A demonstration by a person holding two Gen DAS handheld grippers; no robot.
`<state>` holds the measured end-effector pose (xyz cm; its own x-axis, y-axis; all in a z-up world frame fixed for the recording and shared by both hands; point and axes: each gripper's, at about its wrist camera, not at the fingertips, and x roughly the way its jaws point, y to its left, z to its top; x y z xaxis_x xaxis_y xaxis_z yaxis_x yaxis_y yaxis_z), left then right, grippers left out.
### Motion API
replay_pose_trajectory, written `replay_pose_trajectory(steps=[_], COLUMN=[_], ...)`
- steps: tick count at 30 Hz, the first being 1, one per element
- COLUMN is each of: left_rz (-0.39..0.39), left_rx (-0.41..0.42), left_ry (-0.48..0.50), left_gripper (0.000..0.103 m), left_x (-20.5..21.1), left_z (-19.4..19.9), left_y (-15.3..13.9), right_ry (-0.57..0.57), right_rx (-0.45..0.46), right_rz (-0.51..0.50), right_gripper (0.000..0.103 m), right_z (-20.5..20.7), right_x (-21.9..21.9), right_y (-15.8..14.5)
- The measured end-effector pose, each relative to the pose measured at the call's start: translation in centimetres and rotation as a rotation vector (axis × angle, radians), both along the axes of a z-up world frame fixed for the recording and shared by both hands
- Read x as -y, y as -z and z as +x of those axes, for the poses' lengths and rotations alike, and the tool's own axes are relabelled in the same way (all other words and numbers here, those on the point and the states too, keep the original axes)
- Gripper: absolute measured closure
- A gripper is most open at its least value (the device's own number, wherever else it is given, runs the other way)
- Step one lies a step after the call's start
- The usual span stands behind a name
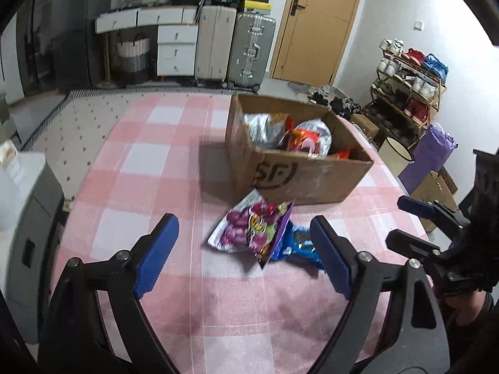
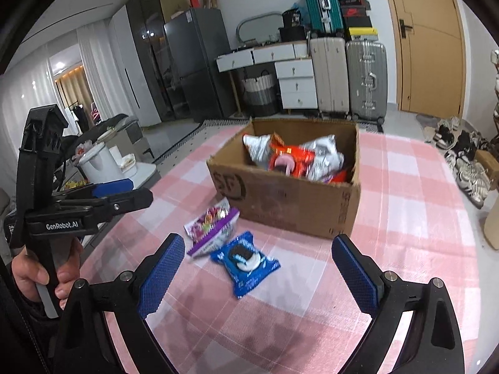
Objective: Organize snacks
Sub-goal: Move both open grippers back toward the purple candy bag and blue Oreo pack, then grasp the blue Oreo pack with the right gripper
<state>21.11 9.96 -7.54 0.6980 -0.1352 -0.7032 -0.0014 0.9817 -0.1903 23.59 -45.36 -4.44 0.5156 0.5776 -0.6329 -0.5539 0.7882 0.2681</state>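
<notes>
A: Bench (image 2: 405, 187) status? Pink-and-white check cloth on it, right?

B: Yes. Biggest item is the cardboard box (image 2: 290, 205), open top, ahead of both sets of jaws. Foil and red snack packets (image 2: 299, 159) piled inside it.

A: What's loose outside the box?

B: Two packs on the cloth, on the near side of the box. Purple candy bag (image 1: 249, 230) sits almost against the box's front wall. In the left wrist view it lies ahead of the left gripper (image 1: 246, 255), between the lines of its two jaws. Blue cookie pack (image 2: 244, 263) lies just beside the purple bag, on the side away from the box. In the right wrist view it's ahead of the right gripper (image 2: 259, 277), closer to the left jaw than the right. From the left view the purple bag partly covers it; from the right view I can't tell whether they touch.

A: Jaws?

B: Left gripper: jaws spread wide, nothing gripped, pads clear of the bags. Right gripper: same, released and empty. Both above the cloth, short of the packs.

A: Anything else in frame?

B: The person's left hand (image 2: 46, 277) on the left gripper's handle, seen from the right wrist.
</notes>
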Motion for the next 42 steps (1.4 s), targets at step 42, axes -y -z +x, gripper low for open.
replay_pose_trajectory(steps=[42], left_rz=[-0.144], left_rx=[-0.147], left_ry=[0.0], left_gripper=[0.001], left_x=[-2.4], left_z=[1.7], left_y=[9.2], right_ry=[-0.124], right_rx=[-0.106], right_rz=[-0.23], right_gripper=[0.011], right_z=[4.6], right_x=[-11.3], right_y=[10.8])
